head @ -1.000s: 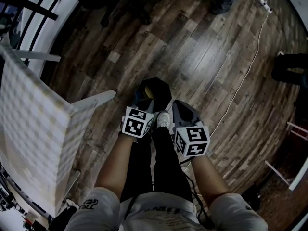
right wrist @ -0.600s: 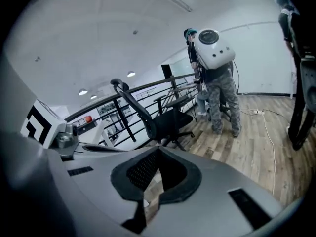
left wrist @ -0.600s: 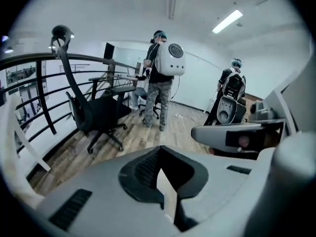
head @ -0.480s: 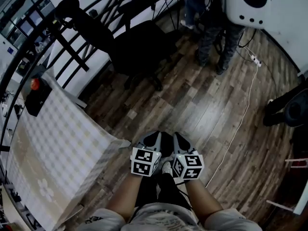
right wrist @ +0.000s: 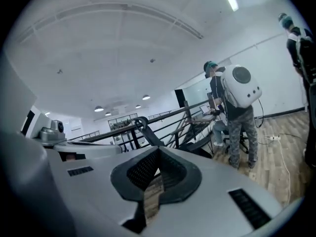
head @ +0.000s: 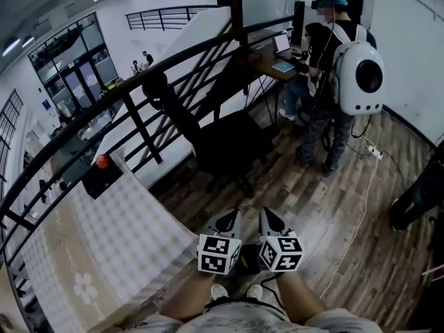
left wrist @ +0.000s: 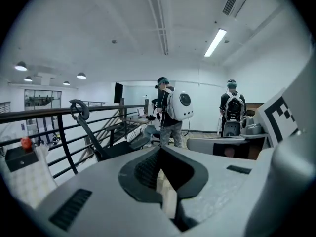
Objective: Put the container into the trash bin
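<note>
1. Over dark, streaky wood planking [head: 326, 207], you hold the left gripper [head: 229, 220] and the right gripper [head: 268, 217] side by side. Both are grey moulded shells with ribbed black pads and black-and-white marker cubes. Each gripper's jaws are pressed together on nothing.
2. To your left, a table [head: 118, 234] under a pale checked cloth runs beside a black metal railing [head: 139, 82]. A black office chair [head: 229, 144] stands ahead. Beyond it, a person [head: 333, 116] wearing a white domed backpack [head: 361, 75] stands at a desk [head: 274, 64], and a white cable [head: 361, 200] trails across the boards.
3. A second ago your view dropped straight onto a black trash bin by your feet, something yellowish in its mouth, with both grippers just over it. Your view has since lifted to the room, and the trash bin and container are out of every frame.
</note>
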